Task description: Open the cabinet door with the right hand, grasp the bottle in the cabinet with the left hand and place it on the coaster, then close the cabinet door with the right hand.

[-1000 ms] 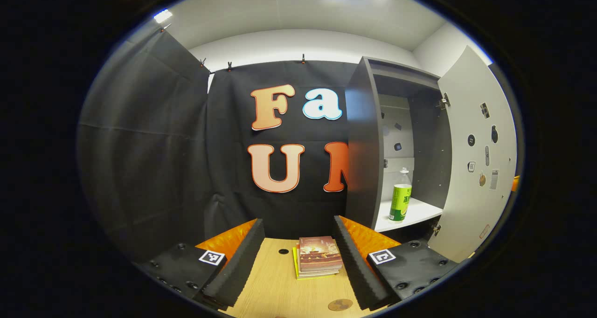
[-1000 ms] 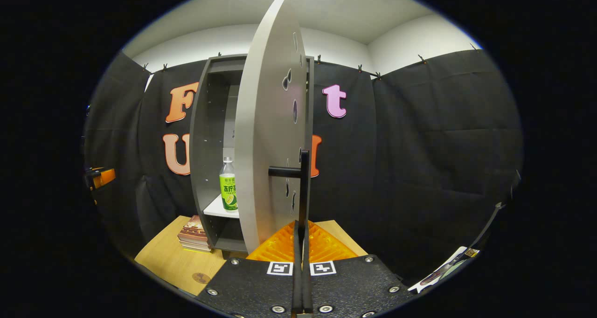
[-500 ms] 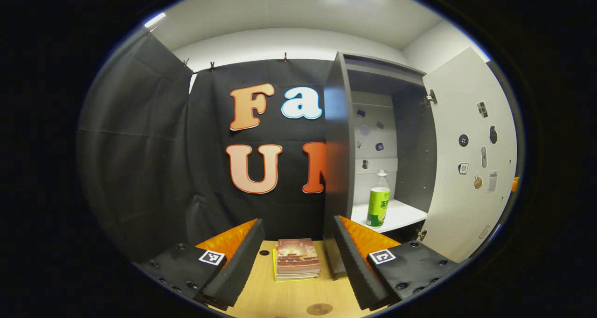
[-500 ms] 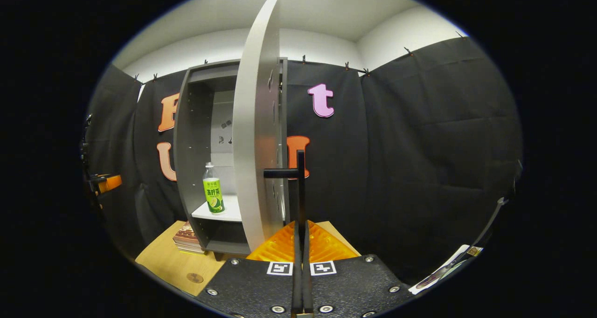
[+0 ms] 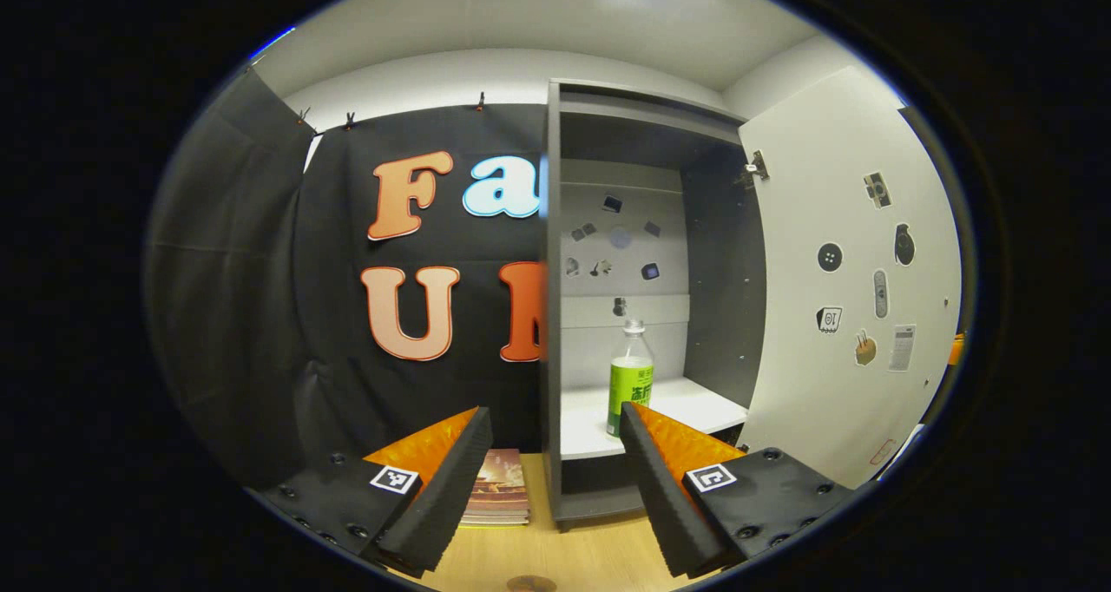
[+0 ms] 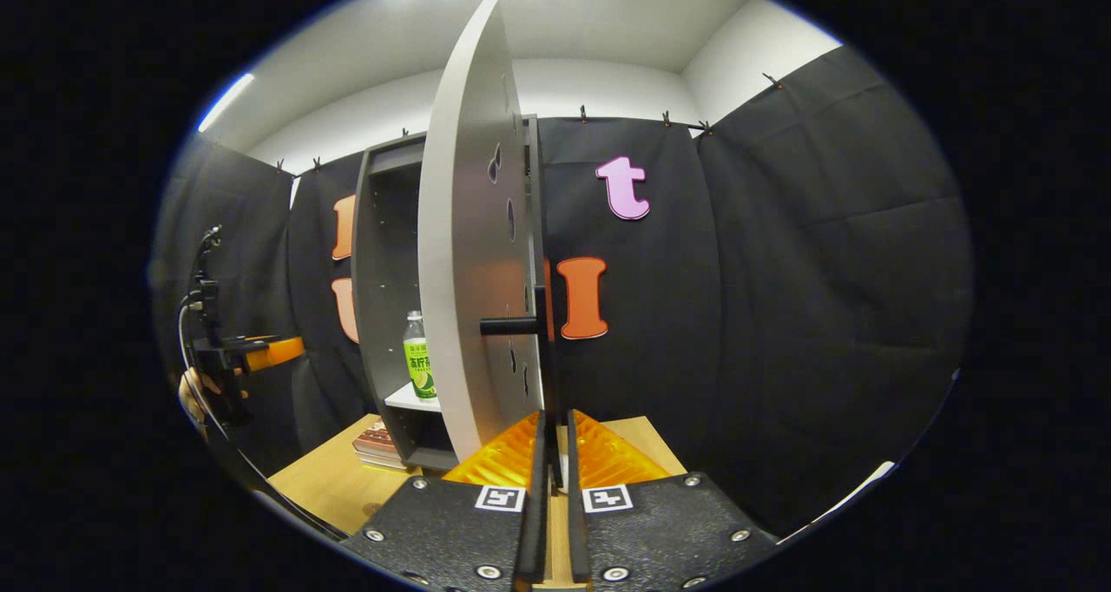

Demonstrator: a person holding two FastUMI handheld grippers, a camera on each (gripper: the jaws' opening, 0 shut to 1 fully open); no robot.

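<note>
Bottle (image 5: 631, 375) stands upright on the white shelf (image 5: 694, 405) inside the cabinet (image 5: 642, 132), cap up, long axis vertical, label facing out toward the opening. From the left gripper (image 5: 555, 479) it lies ahead and a bit right of centre, just above the right-side finger; fingers spread wide, nothing between them. Gap looks wider than the bottle, so a straight push forward with a small shift right should bracket it side-on across the body.

Cabinet door (image 6: 460, 253) is swung open, seen near edge-on in the right gripper view, with its dark handle (image 6: 512, 325) sticking out. Right gripper (image 6: 550, 488) sits just below the handle, fingers nearly together with only a thin slit between them; cannot tell whether they pinch the handle's lower end.

Left gripper is judged nearer the bottle and has the clear line in; the door hangs off to its right. Books (image 5: 499, 488) lie on the bench (image 5: 573, 557) beside the cabinet base. Coaster (image 5: 531, 583) just peeks at the bench's near edge.
</note>
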